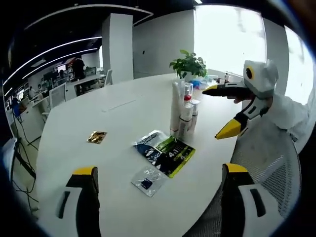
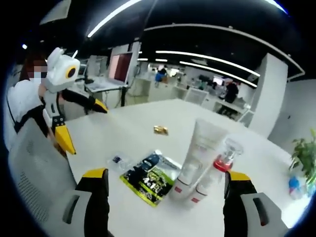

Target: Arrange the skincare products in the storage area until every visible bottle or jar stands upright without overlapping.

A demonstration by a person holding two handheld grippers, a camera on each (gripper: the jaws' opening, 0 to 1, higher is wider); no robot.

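Several skincare tubes and a pump bottle (image 1: 183, 111) stand upright in a tight cluster on the white table (image 1: 98, 108). In the right gripper view the tall white tube (image 2: 201, 145) and the red-collared pump bottle (image 2: 223, 160) stand side by side, touching. A black and green packet (image 1: 165, 150) (image 2: 148, 178) lies flat in front of them, with a small clear sachet (image 1: 148, 180) (image 2: 118, 160) beside it. My left gripper (image 1: 160, 170) (image 2: 84, 123) is open and holds nothing. My right gripper (image 2: 167, 175) (image 1: 222, 109) is open too, level with the cluster and off to its side.
A gold foil packet (image 1: 97, 137) (image 2: 160, 130) lies alone farther out on the table. A potted plant (image 1: 188, 64) (image 2: 303, 155) stands behind the cluster. A mesh office chair (image 1: 266, 163) (image 2: 34, 168) sits at the table's edge by the person in white. Desks and monitors stand beyond.
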